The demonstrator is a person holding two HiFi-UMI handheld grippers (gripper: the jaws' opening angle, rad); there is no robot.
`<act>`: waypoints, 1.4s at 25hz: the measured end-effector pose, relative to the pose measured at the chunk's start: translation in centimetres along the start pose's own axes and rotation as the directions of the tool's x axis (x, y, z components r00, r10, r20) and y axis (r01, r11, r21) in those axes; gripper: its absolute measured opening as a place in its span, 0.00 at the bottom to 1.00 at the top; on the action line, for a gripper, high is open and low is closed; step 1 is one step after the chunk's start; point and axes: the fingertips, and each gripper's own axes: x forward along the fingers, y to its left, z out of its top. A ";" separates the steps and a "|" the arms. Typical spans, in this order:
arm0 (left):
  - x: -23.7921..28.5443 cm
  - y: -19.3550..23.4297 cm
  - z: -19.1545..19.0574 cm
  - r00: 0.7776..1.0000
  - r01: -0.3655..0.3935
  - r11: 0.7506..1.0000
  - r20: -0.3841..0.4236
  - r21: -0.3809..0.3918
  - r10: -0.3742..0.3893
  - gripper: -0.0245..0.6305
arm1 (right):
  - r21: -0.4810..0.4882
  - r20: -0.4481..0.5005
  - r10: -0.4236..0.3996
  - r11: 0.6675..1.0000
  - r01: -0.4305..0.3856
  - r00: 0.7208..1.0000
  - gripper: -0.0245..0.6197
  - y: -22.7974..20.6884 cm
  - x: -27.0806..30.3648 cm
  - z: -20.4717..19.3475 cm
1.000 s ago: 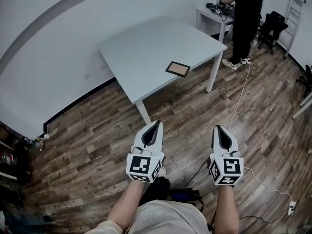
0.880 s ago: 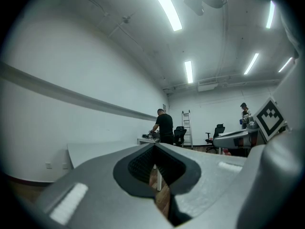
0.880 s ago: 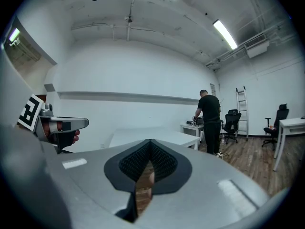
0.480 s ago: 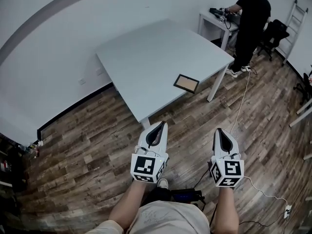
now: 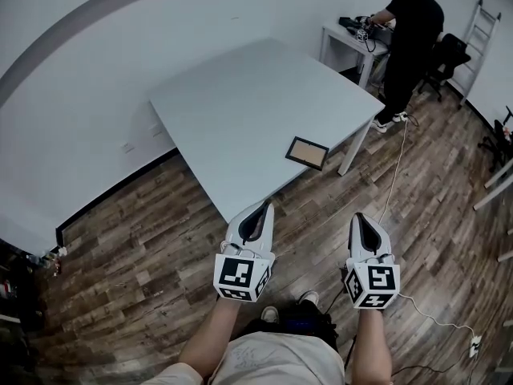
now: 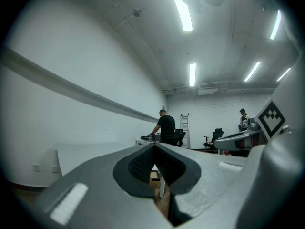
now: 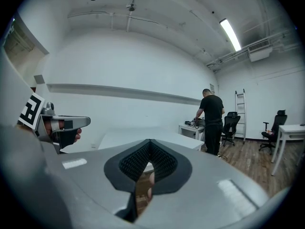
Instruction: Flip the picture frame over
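A small dark-rimmed picture frame (image 5: 307, 152) with a brown panel facing up lies flat near the front right corner of the light grey table (image 5: 240, 103). My left gripper (image 5: 264, 205) is shut and empty, held level over the wooden floor just short of the table's near edge. My right gripper (image 5: 357, 216) is shut and empty too, beside it on the right, below the frame and well apart from it. In the left gripper view the left gripper (image 6: 155, 146) shows its pads meeting. The right gripper (image 7: 149, 141) in its own view looks the same.
A person in black (image 5: 413, 22) stands at a small white desk (image 5: 346, 34) at the back right. A ladder (image 5: 485, 22) and a dark chair (image 5: 449, 50) are beyond. A white cable (image 5: 394, 171) runs across the floor by the table leg (image 5: 353, 144).
Both grippers have advanced toward the table, which with the frame now sits closer and lower in the head view. Both stay shut.
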 end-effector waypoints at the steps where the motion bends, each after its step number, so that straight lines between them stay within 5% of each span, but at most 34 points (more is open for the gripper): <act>1: 0.6 0.1 -0.2 1.000 0.005 1.000 -0.001 0.001 -0.005 0.04 | 0.002 0.001 -0.001 1.000 0.001 1.000 0.07 -0.1 0.5 -0.1; 14: 11.8 0.5 -2.0 1.000 0.009 1.000 -0.028 0.026 -0.008 0.04 | 0.044 -0.013 0.037 0.998 -0.036 0.999 0.07 -6.3 10.0 -1.0; 24: 20.0 0.0 -3.8 0.998 -0.047 0.998 0.031 0.050 0.046 0.04 | 0.139 -0.059 0.150 0.980 -0.141 0.987 0.07 -11.0 18.0 -3.7; 30: 23.3 0.1 -4.9 0.997 -0.069 0.996 0.026 0.054 0.067 0.04 | 0.280 -0.116 0.258 0.935 -0.218 0.959 0.07 -11.5 22.2 -6.9; 35: 25.3 1.2 -6.1 0.998 -0.062 0.997 0.012 0.048 0.061 0.04 | 0.461 -0.115 0.343 0.849 -0.256 0.932 0.07 -10.8 25.8 -9.4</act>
